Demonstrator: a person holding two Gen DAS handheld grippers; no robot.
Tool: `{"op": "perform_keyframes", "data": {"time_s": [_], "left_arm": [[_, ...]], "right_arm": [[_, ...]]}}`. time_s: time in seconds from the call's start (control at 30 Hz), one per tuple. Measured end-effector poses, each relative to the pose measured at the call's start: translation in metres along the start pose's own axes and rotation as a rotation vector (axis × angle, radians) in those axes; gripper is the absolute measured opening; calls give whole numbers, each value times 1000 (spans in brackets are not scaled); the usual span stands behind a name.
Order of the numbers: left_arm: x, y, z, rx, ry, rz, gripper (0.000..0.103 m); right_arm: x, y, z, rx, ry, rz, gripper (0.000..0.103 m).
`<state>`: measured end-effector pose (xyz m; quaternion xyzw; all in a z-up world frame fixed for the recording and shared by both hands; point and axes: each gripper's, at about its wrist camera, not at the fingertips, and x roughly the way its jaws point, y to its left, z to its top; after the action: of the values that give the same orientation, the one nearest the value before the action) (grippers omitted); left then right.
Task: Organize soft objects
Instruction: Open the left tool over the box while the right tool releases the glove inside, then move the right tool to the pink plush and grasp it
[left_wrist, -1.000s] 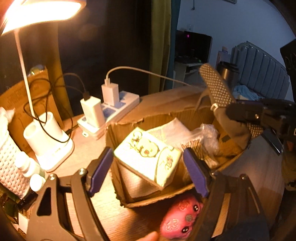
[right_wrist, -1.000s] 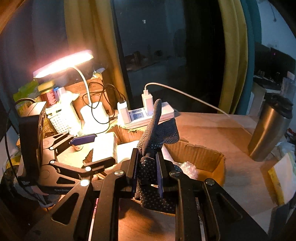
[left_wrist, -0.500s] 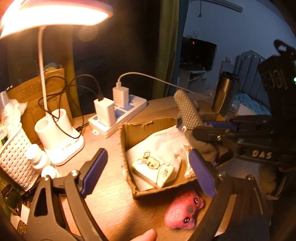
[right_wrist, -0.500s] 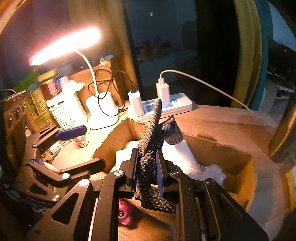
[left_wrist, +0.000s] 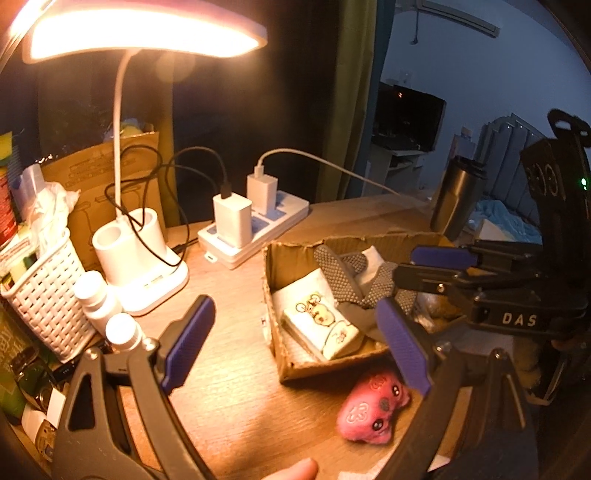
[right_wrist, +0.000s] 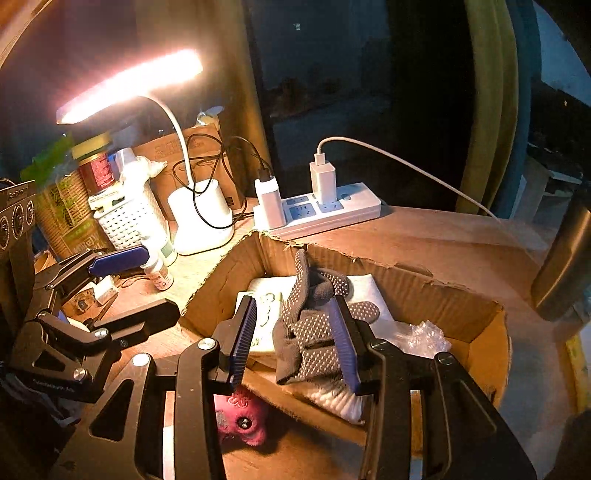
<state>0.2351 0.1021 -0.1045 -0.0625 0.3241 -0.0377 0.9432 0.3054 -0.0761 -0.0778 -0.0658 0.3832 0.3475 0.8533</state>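
A torn cardboard box (left_wrist: 280, 365) (right_wrist: 424, 284) sits on the wooden desk. Inside it lie a white tissue pack with a bear print (left_wrist: 319, 321) (right_wrist: 264, 299) and a grey dotted glove (right_wrist: 310, 332) (left_wrist: 351, 280). My right gripper (right_wrist: 295, 332) is open over the box, the glove loose between its jaws and resting on the contents. It also shows in the left wrist view (left_wrist: 436, 264). My left gripper (left_wrist: 291, 347) is open and empty, above the desk by the box's front left. A pink plush toy (left_wrist: 373, 406) (right_wrist: 240, 417) lies on the desk in front of the box.
A lit desk lamp (left_wrist: 140, 258) (right_wrist: 201, 218), a white power strip with chargers (left_wrist: 255, 229) (right_wrist: 317, 210), a white basket (left_wrist: 44, 291), small white bottles (left_wrist: 99, 299) and a brown carton stand at the back left. A metal tumbler (left_wrist: 454, 199) stands at the right.
My right gripper lowered into the box and opened, letting go of the grey glove, which now lies in the box. My left gripper drew back and up from the box.
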Motion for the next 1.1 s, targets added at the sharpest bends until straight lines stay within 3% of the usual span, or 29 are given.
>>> {"op": "perform_keyframes", "data": {"time_s": [0.3, 0.43, 1.1], "left_arm": [[-21, -7, -7, -6, -23, -3, 90], [-33, -11, -13, -10, -38, -11, 90], [-60, -3, -63, -52, -29, -13, 90]], "right_arm": [[-27, 8, -12, -3, -21, -13, 44], [-37, 14, -19, -2, -27, -19, 54], [-46, 45, -63, -9, 19, -50, 54]]}}
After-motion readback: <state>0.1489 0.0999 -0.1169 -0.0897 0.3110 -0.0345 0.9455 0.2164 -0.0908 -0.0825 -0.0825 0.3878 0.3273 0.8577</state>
